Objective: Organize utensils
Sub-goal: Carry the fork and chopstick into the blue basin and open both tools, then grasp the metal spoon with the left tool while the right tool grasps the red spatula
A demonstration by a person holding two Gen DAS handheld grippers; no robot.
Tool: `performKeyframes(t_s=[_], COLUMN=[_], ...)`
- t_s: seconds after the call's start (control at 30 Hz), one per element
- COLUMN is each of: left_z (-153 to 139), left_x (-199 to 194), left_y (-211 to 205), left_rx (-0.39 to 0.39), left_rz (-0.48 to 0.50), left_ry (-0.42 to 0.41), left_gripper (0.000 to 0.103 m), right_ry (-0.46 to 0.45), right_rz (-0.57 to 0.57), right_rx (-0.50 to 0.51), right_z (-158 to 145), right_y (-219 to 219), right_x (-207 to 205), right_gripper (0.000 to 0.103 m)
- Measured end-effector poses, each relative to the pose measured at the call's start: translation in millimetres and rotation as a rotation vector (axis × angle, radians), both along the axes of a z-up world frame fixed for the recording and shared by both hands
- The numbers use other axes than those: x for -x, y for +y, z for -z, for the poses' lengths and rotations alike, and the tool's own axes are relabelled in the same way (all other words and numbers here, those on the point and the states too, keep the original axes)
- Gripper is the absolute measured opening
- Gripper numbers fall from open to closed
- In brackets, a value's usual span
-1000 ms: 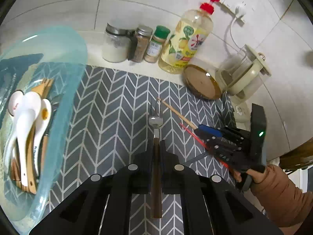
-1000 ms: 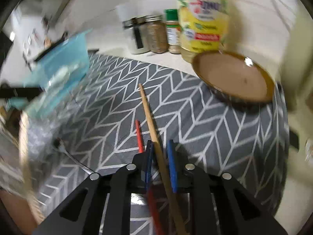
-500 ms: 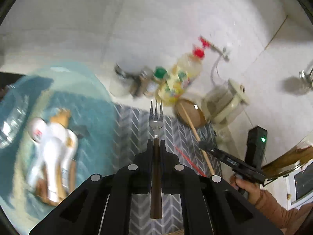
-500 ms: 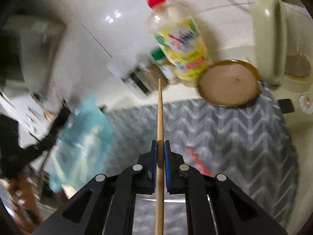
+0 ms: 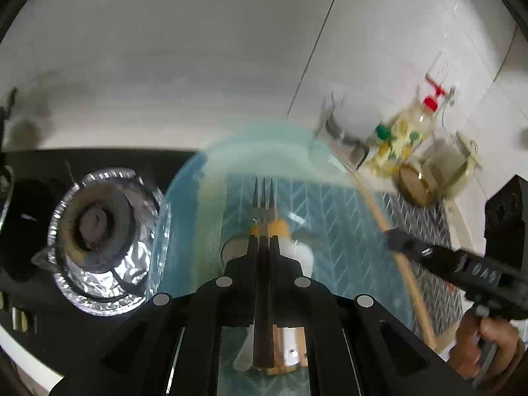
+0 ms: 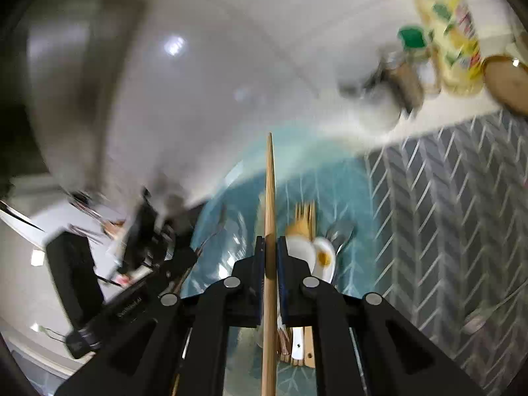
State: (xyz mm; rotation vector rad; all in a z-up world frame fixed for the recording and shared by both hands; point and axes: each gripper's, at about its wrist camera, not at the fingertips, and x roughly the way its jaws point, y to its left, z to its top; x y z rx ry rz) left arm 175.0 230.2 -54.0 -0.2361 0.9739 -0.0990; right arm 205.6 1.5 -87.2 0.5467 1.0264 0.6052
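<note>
left gripper (image 5: 263, 241) clamped on fork (image 5: 263, 198), tines forward, above blue tray (image 5: 184, 204) | right gripper (image 6: 270, 247) clamped on wooden chopstick (image 6: 270, 178), tip over tray's far rim | spoons (image 6: 313, 250) and wooden forks lay in tray | tray beside foil-lined burner (image 5: 99, 231) on chevron mat (image 6: 445, 198)

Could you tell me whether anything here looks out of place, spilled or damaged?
Nothing stands out. The fork sits straight in the left gripper, the chopstick straight in the right gripper, both over the blue tray of spoons. Blur hides finer detail.
</note>
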Motion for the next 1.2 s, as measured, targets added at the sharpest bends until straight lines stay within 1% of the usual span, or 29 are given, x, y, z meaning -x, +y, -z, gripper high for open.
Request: performKeyframes(t_s=[0.07, 0.13, 0.27, 0.33, 0.47, 0.53, 0.57, 0.63, 0.7, 0.73, 0.77, 0.8, 0.83, 0.87, 0.9, 0.93, 0.97, 1.0, 1.03, 1.07, 1.1, 1.13, 1.17, 1.2], left_z=[16, 32, 49, 52, 52, 49, 45, 35, 11, -6, -20, -34, -54, -67, -74, -79, -79, -74, -64, -52, -38, -27, -7, 14], left_x=[-4, -8, -6, -5, -7, -5, -3, -1, 5, 10, 16, 22, 33, 40, 47, 53, 57, 59, 59, 58, 57, 56, 54, 50], left_y=[4, 8, 8, 3, 4, 8, 9, 11, 5, -3, -12, -24, -44, -63, -80, -103, -120, -142, -167, -190, -213, -227, -251, -272], left_rx=[0.012, 0.031, 0.032, 0.009, 0.025, 0.029, 0.031, 0.036, 0.045, 0.048, 0.044, 0.034, 0.013, 0.001, -0.003, -0.001, 0.003, 0.010, 0.012, -0.004, -0.028, -0.037, -0.058, -0.086], left_rz=[0.009, 0.003, 0.004, 0.018, 0.013, -0.003, -0.010, -0.018, -0.004, 0.019, 0.047, 0.080, 0.136, 0.189, 0.238, 0.296, 0.331, 0.372, 0.407, 0.431, 0.456, 0.478, 0.516, 0.550], left_ry=[0.036, 0.068, 0.097, 0.090, 0.092, 0.089, 0.082, 0.067, 0.015, -0.031, -0.075, -0.120, -0.188, -0.236, -0.268, -0.285, -0.287, -0.282, -0.264, -0.232, -0.191, -0.176, -0.146, -0.111], left_gripper=[0.007, 0.007, 0.007, 0.008, 0.009, 0.011, 0.014, 0.015, 0.016, 0.019, 0.028, 0.035, 0.048, 0.053, 0.054, 0.055, 0.055, 0.055, 0.055, 0.055, 0.055, 0.055, 0.055, 0.055], right_ry=[0.046, 0.078, 0.084, 0.101, 0.131, 0.138, 0.140, 0.110, 0.044, -0.010, -0.074, -0.151, -0.239, -0.348, -0.415, -0.485, -0.526, -0.567, -0.568, -0.548, -0.503, -0.466, -0.436, -0.383], right_rz=[0.007, 0.013, 0.001, 0.005, -0.028, -0.031, -0.032, -0.032, -0.026, -0.021, -0.017, -0.010, 0.000, 0.015, 0.033, 0.070, 0.097, 0.128, 0.142, 0.147, 0.171, 0.192, 0.198, 0.199], right_rx=[0.078, 0.134, 0.251, 0.294, 0.372, 0.372, 0.371, 0.367, 0.360, 0.323, 0.280, 0.246, 0.218, 0.188, 0.183, 0.198, 0.214, 0.242, 0.271, 0.295, 0.333, 0.340, 0.328, 0.305], right_z=[17, 28, 37, 40, 44, 43, 42, 28, 5, -12, -31, -53, -75, -96, -108, -117, -121, -121, -116, -109, -98, -86, -76, -61], right_y=[23, 36, 56, 62, 68, 67, 63, 51, 35, 21, 6, -13, -34, -61, -81, -107, -124, -148, -168, -183, -206, -226, -238, -259], right_x=[1, -1, -3, -3, -7, -8, -9, -7, -5, -1, 4, 10, 18, 29, 35, 42, 46, 50, 50, 49, 46, 45, 44, 44], right_gripper=[0.008, 0.008, 0.008, 0.008, 0.009, 0.009, 0.009, 0.009, 0.009, 0.009, 0.009, 0.009, 0.012, 0.019, 0.041, 0.063, 0.066, 0.066, 0.066, 0.066, 0.066, 0.066, 0.066, 0.066])
